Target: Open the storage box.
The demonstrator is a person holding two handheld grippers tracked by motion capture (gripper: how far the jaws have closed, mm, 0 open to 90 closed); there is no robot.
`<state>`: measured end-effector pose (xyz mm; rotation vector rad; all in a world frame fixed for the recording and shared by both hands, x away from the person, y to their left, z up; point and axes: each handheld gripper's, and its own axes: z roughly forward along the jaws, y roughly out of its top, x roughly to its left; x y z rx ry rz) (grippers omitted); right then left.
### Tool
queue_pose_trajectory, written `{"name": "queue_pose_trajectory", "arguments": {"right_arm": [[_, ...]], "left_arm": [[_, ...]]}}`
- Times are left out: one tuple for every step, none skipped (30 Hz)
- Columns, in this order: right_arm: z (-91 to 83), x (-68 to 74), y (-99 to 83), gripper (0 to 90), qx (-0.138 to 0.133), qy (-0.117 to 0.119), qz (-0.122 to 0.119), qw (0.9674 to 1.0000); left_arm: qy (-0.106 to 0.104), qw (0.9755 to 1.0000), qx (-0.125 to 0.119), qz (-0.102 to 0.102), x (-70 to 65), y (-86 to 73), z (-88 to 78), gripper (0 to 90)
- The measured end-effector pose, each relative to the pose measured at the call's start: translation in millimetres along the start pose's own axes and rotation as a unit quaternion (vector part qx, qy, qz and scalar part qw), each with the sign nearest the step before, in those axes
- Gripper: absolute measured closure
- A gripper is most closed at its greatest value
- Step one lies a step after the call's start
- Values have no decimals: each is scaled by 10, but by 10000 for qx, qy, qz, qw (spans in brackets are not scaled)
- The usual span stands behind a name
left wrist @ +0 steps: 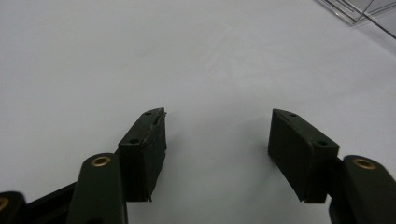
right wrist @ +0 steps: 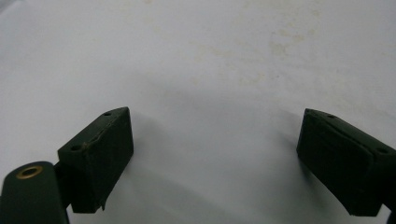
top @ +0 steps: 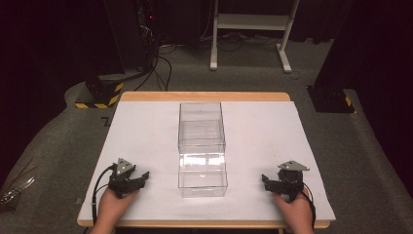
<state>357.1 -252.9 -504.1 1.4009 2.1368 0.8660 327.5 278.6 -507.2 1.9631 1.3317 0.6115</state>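
Two clear boxes [top: 202, 151] between open jaws

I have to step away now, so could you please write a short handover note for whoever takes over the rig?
Left gripper: open, holding nothing, low over the white sheet left of the box.
Right gripper: open, holding nothing, right of the box.
Clear box: mid-table between the grippers; looks like two clear boxes in line, nothing visible inside.
Done: nothing visibly handled.
Left: probably reach in and take the box from both sides.
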Motion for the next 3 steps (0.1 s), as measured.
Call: {"name": "queue_pose_trajectory", "arguments": {"right_arm": [[-1,1,0,109,6,-4,4,10000],[-1,1,1,109,6,-4,6,10000],[-1,1,1,110,7,-8,1,10000]], "left_arm": [[0,10000,-3,8,2,0,0,370],[-1,10000,-3,6,2,0,0,370],[5,10000,-3,3,1,0,0,369]]}}
